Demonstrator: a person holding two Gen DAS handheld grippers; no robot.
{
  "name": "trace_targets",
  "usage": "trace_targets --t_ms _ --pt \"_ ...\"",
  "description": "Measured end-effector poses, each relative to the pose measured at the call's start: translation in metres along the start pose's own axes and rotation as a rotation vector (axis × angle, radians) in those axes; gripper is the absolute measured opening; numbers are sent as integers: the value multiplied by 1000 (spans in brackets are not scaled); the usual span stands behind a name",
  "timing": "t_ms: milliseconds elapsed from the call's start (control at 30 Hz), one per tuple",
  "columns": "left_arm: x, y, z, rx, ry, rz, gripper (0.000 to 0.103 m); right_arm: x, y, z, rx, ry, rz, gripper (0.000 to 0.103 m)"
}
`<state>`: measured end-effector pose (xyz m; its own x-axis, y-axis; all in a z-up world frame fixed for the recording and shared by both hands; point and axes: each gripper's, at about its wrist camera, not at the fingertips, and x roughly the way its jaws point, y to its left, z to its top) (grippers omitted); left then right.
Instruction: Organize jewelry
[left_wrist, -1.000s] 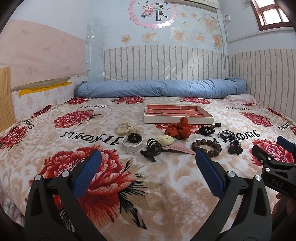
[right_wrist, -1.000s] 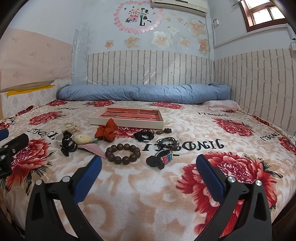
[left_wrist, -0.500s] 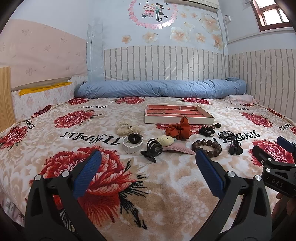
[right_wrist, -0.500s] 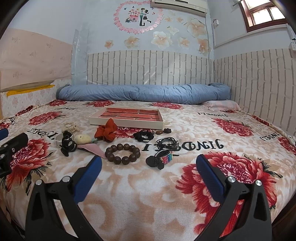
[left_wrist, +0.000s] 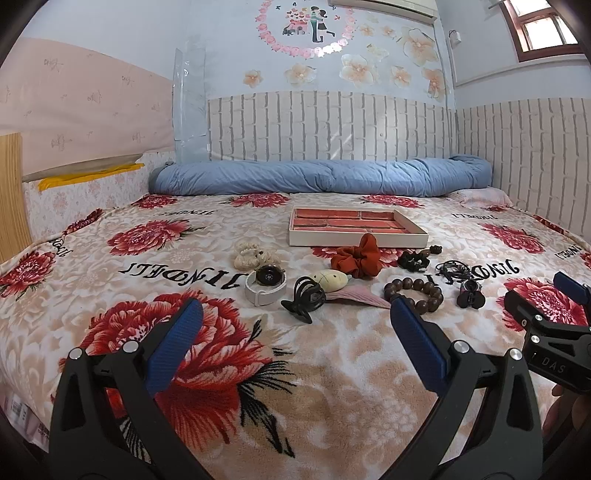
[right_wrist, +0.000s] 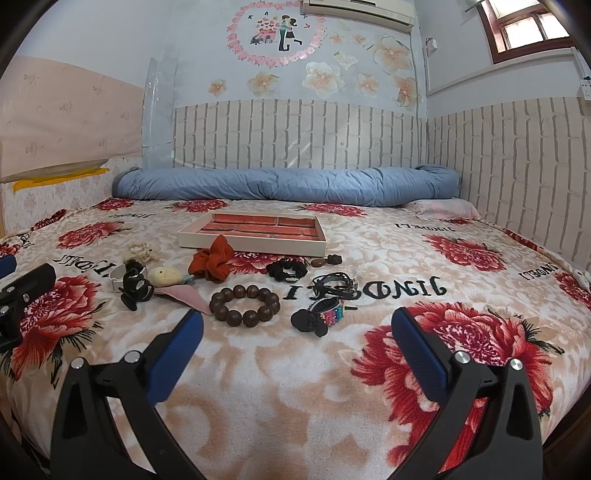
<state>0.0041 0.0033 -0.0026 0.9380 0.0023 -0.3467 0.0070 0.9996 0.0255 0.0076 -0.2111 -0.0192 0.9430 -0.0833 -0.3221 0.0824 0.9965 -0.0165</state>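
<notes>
A cream tray with red compartments (left_wrist: 358, 240) (right_wrist: 255, 243) lies mid-bed. In front of it lie a rust scrunchie (left_wrist: 356, 256) (right_wrist: 212, 260), wooden bead bracelet (left_wrist: 413, 291) (right_wrist: 244, 304), white watch (left_wrist: 266, 284), black claw clip (left_wrist: 304, 299) (right_wrist: 135, 288), cream shell piece (left_wrist: 330, 278) (right_wrist: 166, 276), pink leaf piece (left_wrist: 356, 295), cream scrunchie (left_wrist: 249, 254), black hair ties (right_wrist: 287, 268), dark cord bracelet (right_wrist: 336, 282) and a multicoloured clip (right_wrist: 321, 314). My left gripper (left_wrist: 295, 343) and right gripper (right_wrist: 297, 343) are open and empty, short of the items.
A rolled blue duvet (left_wrist: 321, 177) lies along the brick-pattern wall at the back. A pink pillow (right_wrist: 443, 208) sits at the back right. The flowered blanket (left_wrist: 221, 369) covers the bed. The right gripper's body shows at the right edge of the left wrist view (left_wrist: 546, 332).
</notes>
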Motion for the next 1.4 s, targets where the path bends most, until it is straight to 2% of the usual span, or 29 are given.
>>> trace_targets --t_ms 1400 --pt "1 4 -4 -6 12 0 98 1 -1 0 -2 7 -2 99"
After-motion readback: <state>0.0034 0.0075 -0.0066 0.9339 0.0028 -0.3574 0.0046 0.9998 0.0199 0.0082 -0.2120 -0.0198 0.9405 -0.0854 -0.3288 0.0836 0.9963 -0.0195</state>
